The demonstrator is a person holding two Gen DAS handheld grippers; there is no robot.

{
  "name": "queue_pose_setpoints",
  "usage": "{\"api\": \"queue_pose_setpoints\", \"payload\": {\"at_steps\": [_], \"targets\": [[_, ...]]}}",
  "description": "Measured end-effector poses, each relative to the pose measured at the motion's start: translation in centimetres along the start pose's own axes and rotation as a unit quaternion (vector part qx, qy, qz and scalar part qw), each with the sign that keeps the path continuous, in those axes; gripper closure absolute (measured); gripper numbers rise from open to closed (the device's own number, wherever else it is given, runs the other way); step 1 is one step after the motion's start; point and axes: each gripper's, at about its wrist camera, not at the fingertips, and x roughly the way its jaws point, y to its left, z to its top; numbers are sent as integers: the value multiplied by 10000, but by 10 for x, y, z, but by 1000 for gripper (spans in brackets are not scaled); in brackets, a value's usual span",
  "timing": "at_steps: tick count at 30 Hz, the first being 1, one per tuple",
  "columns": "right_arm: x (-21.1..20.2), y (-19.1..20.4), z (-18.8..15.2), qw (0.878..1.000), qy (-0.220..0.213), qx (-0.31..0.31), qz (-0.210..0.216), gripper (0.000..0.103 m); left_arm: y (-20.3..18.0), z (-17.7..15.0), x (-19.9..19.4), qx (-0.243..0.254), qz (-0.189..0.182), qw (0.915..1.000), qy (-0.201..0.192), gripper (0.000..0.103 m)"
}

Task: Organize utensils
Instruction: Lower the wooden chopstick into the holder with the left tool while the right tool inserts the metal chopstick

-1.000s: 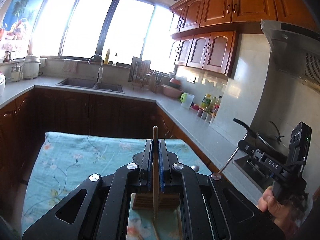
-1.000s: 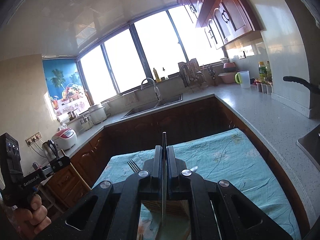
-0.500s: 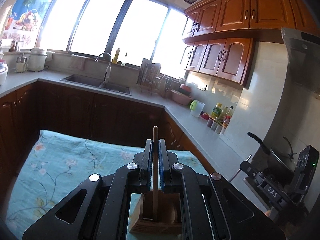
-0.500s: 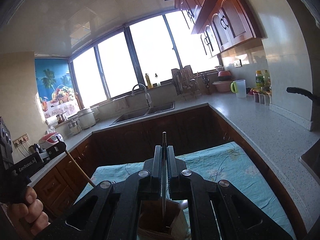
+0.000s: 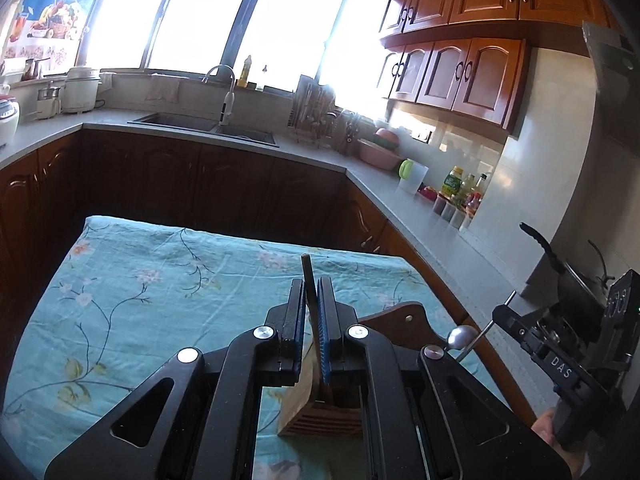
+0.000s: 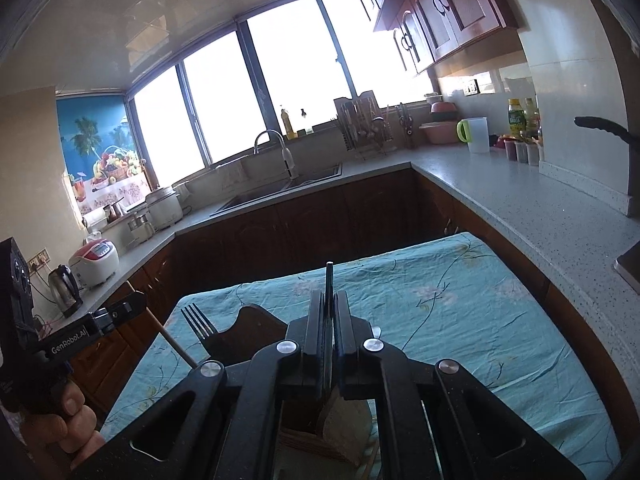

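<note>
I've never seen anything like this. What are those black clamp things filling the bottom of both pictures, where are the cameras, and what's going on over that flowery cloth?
No robot here: a person holds a hand-held clamp in each hand, each with a wide-angle camera looking along its two fingers. One picture looks along the left gripper, the other along the right gripper. Each camera also glimpses the other gripper at its picture's edge. The left one is shut on a thin wooden stick, perhaps a chopstick. The right one is shut on a slim dark metal handle; its working end is hidden. Below them, on the floral tablecloth, stands a wooden utensil holder, with a fork sticking up beside it.
</note>
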Motion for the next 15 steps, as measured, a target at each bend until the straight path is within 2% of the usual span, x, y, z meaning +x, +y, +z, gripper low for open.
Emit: {"api": "queue_pose_setpoints", "payload": {"at_steps": [8,12,13,15], "targets": [[2,-2,2,9999,91,91,2,98,-1,3,1,19,33,10000,48,97],[5,-5,3,9997,157,153,51,94,-1,4,1,-10,21,9999,138,97],[5,-6,3,9997,169,175,58,93,-1,4,1,-12,7,9999,160,95],[3,-7,3,9996,168,229,77,91,-1,3,-2,-23,-3,9998,212,85]]}}
